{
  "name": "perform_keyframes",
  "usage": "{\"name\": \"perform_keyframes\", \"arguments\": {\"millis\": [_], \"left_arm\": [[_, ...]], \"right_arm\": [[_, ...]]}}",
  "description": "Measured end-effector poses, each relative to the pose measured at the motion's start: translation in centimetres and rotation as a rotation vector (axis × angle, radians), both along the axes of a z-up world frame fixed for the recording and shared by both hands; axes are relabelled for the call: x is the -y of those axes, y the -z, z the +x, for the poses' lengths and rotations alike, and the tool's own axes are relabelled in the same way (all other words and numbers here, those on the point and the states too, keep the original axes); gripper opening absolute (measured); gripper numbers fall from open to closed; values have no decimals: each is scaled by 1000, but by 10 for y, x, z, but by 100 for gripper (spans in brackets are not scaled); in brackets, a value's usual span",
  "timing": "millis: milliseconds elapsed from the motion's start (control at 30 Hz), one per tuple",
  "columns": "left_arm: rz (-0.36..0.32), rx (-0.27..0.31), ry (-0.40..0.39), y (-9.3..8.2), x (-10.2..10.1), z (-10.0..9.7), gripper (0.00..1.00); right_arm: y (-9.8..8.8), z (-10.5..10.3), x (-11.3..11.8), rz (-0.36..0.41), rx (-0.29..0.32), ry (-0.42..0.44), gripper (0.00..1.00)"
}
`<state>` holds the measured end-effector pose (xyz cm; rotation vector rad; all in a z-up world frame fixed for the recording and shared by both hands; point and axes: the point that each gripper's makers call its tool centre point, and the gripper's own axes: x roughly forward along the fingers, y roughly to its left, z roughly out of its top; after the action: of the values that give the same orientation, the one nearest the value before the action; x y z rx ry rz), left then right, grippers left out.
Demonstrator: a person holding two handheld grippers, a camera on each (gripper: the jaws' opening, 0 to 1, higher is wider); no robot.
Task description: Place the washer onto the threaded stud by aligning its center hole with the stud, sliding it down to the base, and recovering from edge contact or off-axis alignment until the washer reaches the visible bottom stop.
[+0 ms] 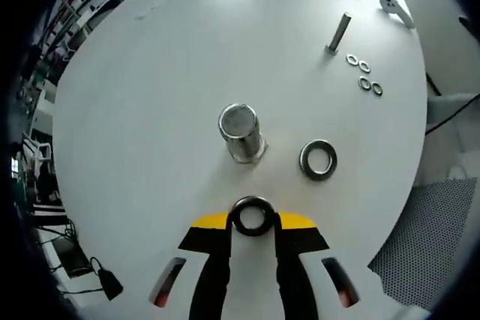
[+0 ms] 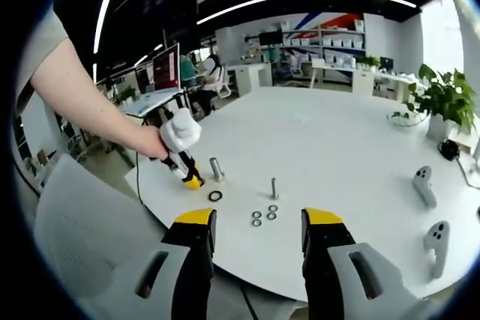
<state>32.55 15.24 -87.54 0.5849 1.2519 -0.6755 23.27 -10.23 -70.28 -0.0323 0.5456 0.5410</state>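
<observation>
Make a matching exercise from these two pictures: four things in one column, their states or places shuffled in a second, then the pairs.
Things:
1. left tool
2. right tool
3. loose large washer
4. thin stud

States or places:
A. open, holding nothing
B. flat on the table beside the thick stud
C. upright next to four small washers
D. shut on a washer

Pairs: 1-D, 2-A, 3-B, 4-C

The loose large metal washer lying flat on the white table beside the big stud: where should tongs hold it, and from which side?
The large grey metal washer lies flat on the white round table, so approach from above and pinch across its rim. Its side away from the big threaded steel stud looks freest.
</observation>
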Motion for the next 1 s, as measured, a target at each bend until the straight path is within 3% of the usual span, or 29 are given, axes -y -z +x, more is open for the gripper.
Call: {"name": "perform_keyframes", "arguments": {"millis": [567, 900, 1000], "left_arm": [[-23, 31, -1, -13, -1, 3, 19], [-50, 69, 66, -31, 4, 7, 19], [-42, 106, 126, -37, 7, 12, 19]], "right_arm": [[0, 1, 2, 6, -3, 11, 48], [0, 0, 2, 15, -5, 18, 48], [0, 0, 1, 10, -5, 12, 48]]}}
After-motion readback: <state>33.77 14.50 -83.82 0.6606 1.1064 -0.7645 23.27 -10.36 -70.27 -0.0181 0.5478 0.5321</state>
